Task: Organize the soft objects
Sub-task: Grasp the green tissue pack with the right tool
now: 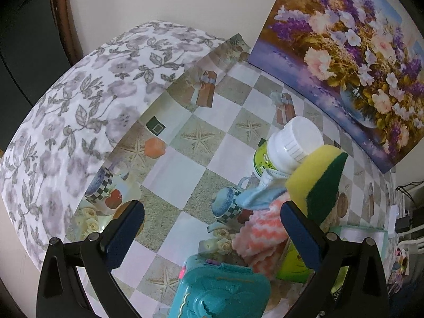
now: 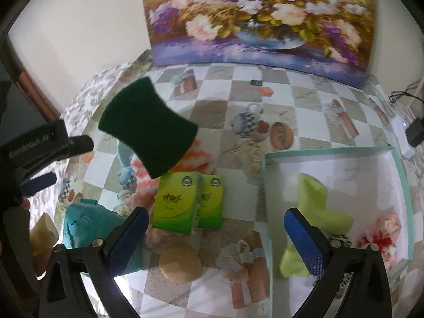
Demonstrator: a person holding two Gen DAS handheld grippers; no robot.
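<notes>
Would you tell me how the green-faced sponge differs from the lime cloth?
The sponge is a shaped block, dark green on one face and yellow behind; the lime cloth is one colour and lies crumpled. The sponge stands tilted outside the white box; the cloth lies inside. Both are soft.

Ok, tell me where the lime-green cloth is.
Right wrist view, right side: the lime-green cloth lies inside the white box, right of the two green packets.
</notes>
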